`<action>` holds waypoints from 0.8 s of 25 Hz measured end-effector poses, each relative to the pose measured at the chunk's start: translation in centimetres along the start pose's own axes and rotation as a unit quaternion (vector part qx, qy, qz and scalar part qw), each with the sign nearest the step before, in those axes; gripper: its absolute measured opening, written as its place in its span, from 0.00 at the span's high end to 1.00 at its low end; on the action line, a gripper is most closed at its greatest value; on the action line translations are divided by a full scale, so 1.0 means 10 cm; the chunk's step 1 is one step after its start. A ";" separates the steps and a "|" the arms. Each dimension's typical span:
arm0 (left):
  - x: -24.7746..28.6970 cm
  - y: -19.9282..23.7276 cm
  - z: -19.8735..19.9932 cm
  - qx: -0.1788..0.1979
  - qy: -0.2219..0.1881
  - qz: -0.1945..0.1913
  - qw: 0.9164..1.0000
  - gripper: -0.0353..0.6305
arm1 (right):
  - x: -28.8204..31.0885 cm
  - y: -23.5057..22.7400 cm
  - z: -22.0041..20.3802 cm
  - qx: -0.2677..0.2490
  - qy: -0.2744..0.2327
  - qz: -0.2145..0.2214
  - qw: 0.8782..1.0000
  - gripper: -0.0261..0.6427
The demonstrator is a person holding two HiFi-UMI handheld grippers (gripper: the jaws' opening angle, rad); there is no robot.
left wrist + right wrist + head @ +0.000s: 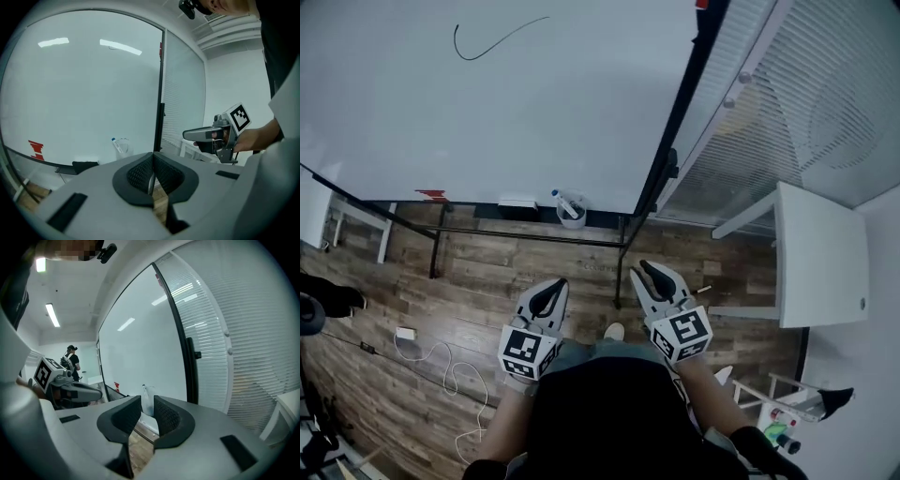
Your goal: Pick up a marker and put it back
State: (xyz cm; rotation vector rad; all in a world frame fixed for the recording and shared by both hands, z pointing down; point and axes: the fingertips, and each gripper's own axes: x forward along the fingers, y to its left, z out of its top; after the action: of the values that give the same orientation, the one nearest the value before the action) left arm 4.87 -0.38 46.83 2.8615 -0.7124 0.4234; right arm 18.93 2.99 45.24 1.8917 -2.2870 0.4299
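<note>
A marker with a blue cap [563,202] stands in a clear cup [572,214] on the whiteboard's bottom ledge; the same cup [123,146] shows in the left gripper view, and the cup [146,398] shows past the jaws in the right gripper view. My left gripper [550,294] is held low over the floor, well short of the cup, with its jaws shut and nothing in them [153,164]. My right gripper [652,276] hangs beside it, open by a narrow gap and holding nothing [146,412].
The whiteboard [487,103] carries a black drawn curve [497,39]. A black eraser [517,202] lies left of the cup. A black frame post [661,169] and blinds [769,103] stand at the right, with a white table [820,253]. A white cable [441,361] trails on the wooden floor.
</note>
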 end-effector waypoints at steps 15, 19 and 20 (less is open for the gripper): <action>-0.35 1.57 0.06 -0.062 -0.025 0.069 0.995 0.91 | 1.65 0.26 0.17 -0.042 0.068 0.032 0.996 0.81; -0.33 1.80 -0.07 -0.064 -0.014 0.053 0.996 0.91 | 1.99 0.31 0.10 -0.054 0.091 0.023 0.994 0.81; -0.32 1.85 -0.12 -0.066 -0.010 0.048 0.997 0.92 | 2.07 0.32 0.08 -0.058 0.097 0.021 0.993 0.81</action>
State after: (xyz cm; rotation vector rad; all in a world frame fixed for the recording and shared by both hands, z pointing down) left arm -6.98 -14.85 48.54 2.7206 -0.8513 0.3479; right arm 11.73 -16.06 50.05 1.6725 -2.1781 0.4553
